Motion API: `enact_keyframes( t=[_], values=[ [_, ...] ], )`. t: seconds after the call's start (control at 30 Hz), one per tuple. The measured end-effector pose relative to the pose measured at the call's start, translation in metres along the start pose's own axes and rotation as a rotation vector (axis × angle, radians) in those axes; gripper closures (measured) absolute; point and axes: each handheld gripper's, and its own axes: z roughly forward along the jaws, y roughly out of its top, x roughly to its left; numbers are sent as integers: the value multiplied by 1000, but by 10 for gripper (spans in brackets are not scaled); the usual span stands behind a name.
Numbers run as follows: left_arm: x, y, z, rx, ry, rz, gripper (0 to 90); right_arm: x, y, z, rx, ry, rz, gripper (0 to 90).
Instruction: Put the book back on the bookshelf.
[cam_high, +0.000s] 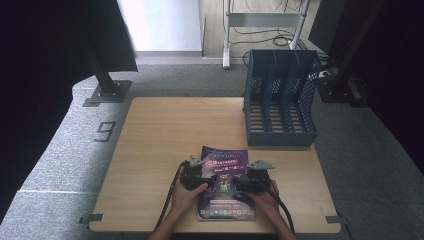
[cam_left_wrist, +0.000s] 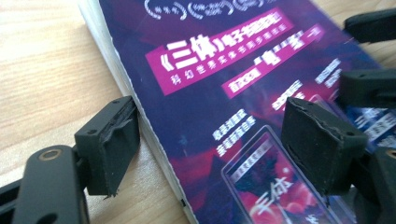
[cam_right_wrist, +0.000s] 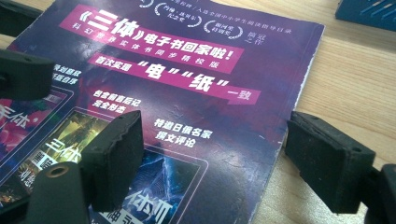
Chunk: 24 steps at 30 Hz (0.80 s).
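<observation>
A thick book with a purple cover (cam_high: 224, 158) lies flat near the table's front edge, between my two grippers. My left gripper (cam_high: 199, 174) sits at the book's left edge. In the left gripper view its jaws (cam_left_wrist: 215, 116) stand open astride that edge of the book (cam_left_wrist: 210, 84), one pad beside the pages on the wood, the other over the cover. My right gripper (cam_high: 251, 176) is at the right edge. Its jaws (cam_right_wrist: 212, 123) are open too, one over the cover (cam_right_wrist: 187, 93), one on the table outside it.
A blue slotted file holder (cam_high: 281, 100) stands at the back right of the wooden table (cam_high: 165, 130); its corner (cam_right_wrist: 369, 11) shows beyond the book. Dark stands and curtains flank the table. The person's hands come in from the front edge.
</observation>
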Motion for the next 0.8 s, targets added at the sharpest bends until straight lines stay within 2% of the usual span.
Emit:
enact_keyframes(
  t=[0.23,0.27,0.33,0.37,0.4,0.5,0.57,0.8],
  values=[
    [-4,2,-7,-49,-40,18,229,0,0,0,-1,-2,0,193],
    [-5,3,-10,-65,-60,27,239,0,0,0,0,-1,2,193],
    [-5,4,-10,-67,-107,25,259,0,0,0,1,0,4,193],
    [-5,4,-10,-67,-107,25,270,0,0,0,1,0,4,193],
    [-6,3,-8,-48,-147,24,270,0,0,0,1,0,4,193],
    [-12,0,2,-6,-81,92,258,0,0,0,2,2,6,193],
    [-11,0,3,0,-68,94,254,0,0,0,2,2,6,193],
    [-4,5,2,-10,-59,59,261,0,0,0,3,4,8,193]
  ],
)
